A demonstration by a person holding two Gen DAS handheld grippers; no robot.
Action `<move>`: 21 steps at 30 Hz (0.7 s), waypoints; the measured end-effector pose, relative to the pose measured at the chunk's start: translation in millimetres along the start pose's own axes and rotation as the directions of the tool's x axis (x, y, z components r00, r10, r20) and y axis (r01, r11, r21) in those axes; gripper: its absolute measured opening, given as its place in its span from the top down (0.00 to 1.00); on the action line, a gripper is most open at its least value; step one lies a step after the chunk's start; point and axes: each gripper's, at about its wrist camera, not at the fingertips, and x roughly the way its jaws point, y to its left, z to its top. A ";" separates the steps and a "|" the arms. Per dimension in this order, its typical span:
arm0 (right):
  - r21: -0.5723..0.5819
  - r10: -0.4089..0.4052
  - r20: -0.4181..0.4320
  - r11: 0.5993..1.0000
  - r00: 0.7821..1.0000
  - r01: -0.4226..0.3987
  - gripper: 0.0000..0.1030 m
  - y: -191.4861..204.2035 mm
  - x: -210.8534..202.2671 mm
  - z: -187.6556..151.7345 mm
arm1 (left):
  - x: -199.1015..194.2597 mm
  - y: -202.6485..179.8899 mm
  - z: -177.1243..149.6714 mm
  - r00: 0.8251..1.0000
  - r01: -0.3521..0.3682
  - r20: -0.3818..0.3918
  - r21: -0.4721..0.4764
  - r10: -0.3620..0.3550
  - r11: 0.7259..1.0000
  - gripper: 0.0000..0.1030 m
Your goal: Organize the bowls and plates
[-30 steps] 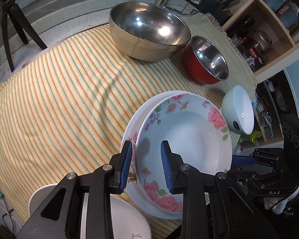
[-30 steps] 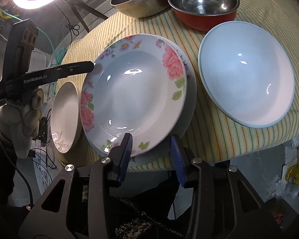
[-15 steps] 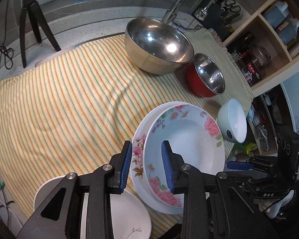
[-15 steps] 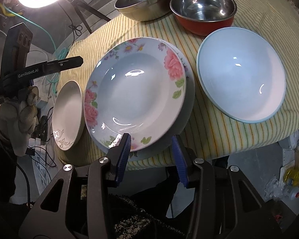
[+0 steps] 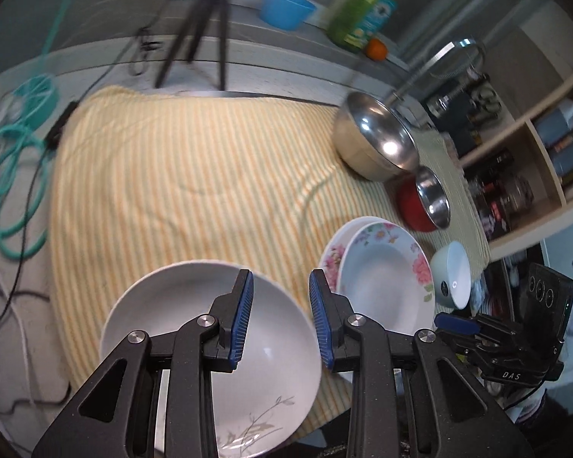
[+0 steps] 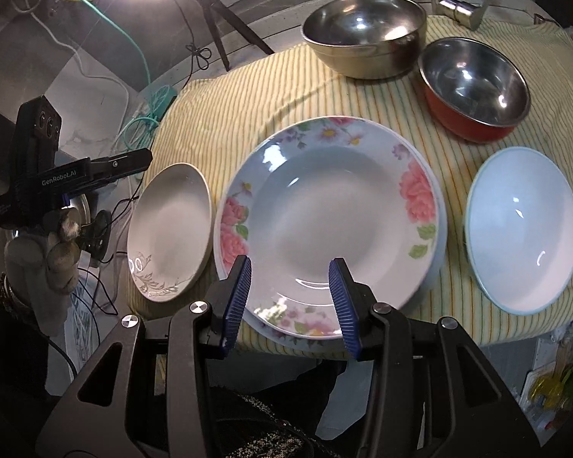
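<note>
A floral deep plate (image 6: 332, 221) lies on another plate at the table's front middle; it also shows in the left wrist view (image 5: 382, 282). A white plate with a grey sprig (image 5: 195, 343) lies to its left, also in the right wrist view (image 6: 168, 229). My left gripper (image 5: 280, 320) is open above the white plate's right rim, holding nothing. My right gripper (image 6: 290, 301) is open over the floral plate's near rim, empty. A pale blue bowl (image 6: 523, 229) sits at the right, a red steel bowl (image 6: 473, 87) and a large steel bowl (image 6: 363, 34) behind.
A yellow striped cloth (image 5: 195, 175) covers the table. A tripod (image 5: 206, 30), blue tub (image 5: 286, 7) and green bottle (image 5: 363, 11) stand at the back. Shelves with jars (image 5: 534, 160) are at the right. Teal cable coils (image 5: 15, 152) lie left.
My left gripper has drawn back and swung left, from over the floral plate to over the white plate, and opened wider. My right gripper has pulled back slightly and opened wider.
</note>
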 end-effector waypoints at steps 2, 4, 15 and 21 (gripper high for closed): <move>-0.034 0.013 -0.004 0.999 1.000 -0.013 0.57 9.7 4.4 6.4 | -7.6 10.1 -8.7 1.000 -0.007 0.021 -0.049 0.008 0.999 0.73; -0.070 0.021 -0.005 0.997 1.000 -0.021 0.57 19.5 9.2 11.6 | -14.9 20.2 -18.9 0.999 -0.026 0.044 -0.099 0.030 0.995 0.73; -0.271 0.073 -0.081 0.958 0.994 -0.093 0.57 74.5 50.3 41.7 | -44.5 67.3 -82.0 0.981 -0.096 0.122 -0.372 0.151 0.923 0.73; -0.360 0.040 -0.139 0.929 0.989 -0.088 0.57 94.1 83.4 55.1 | -43.3 77.7 -107.3 0.976 -0.118 0.112 -0.451 0.187 0.885 0.73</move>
